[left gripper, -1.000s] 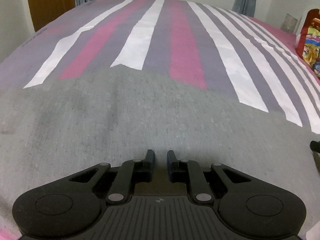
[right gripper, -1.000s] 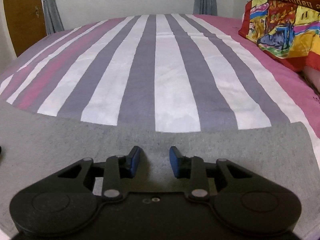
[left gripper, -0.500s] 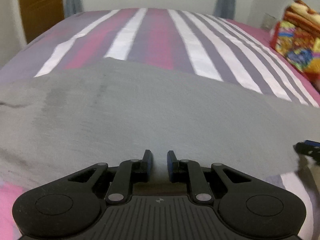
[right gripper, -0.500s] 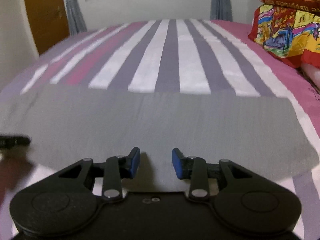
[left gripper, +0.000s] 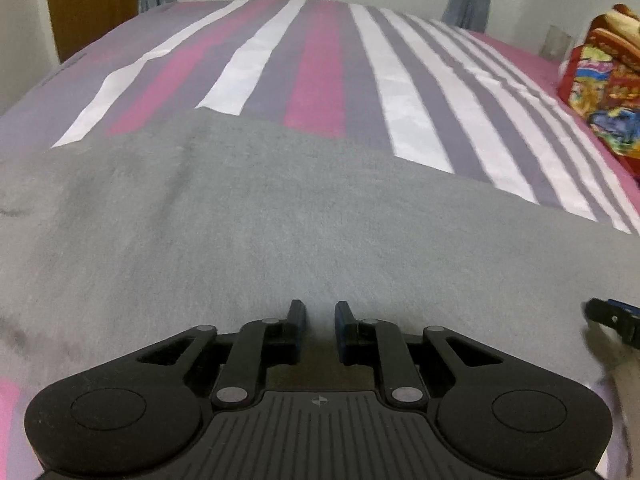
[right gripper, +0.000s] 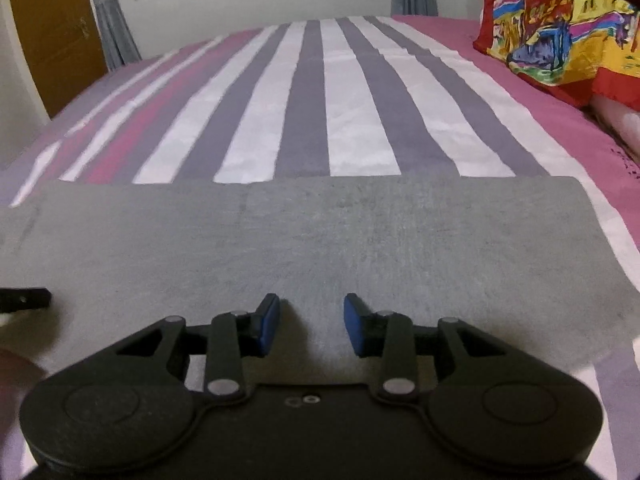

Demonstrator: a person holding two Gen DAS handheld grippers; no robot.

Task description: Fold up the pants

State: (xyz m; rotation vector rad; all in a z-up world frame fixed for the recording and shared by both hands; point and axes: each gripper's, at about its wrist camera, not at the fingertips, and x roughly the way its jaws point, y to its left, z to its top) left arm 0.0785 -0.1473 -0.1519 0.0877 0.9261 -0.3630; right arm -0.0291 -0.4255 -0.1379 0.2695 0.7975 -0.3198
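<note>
Grey pants lie flat across the near part of a striped bed, folded into a wide band with a straight far edge. My left gripper hovers over the band's near edge. Its jaws stand a narrow gap apart, and only flat fabric shows between them. My right gripper is open wider above the band's right half, its blue pads clear of the cloth. Each gripper's tip shows at the edge of the other's view, the right gripper and the left gripper.
The bedsheet with pink, white and purple stripes runs back to the wall. Bright patterned pillows are stacked at the right side of the bed. A brown door and grey curtains stand behind on the left.
Both grippers have drawn back toward the near edge of the pants, which stay flat. The right jaws have spread a little wider. The left jaws look the same.
</note>
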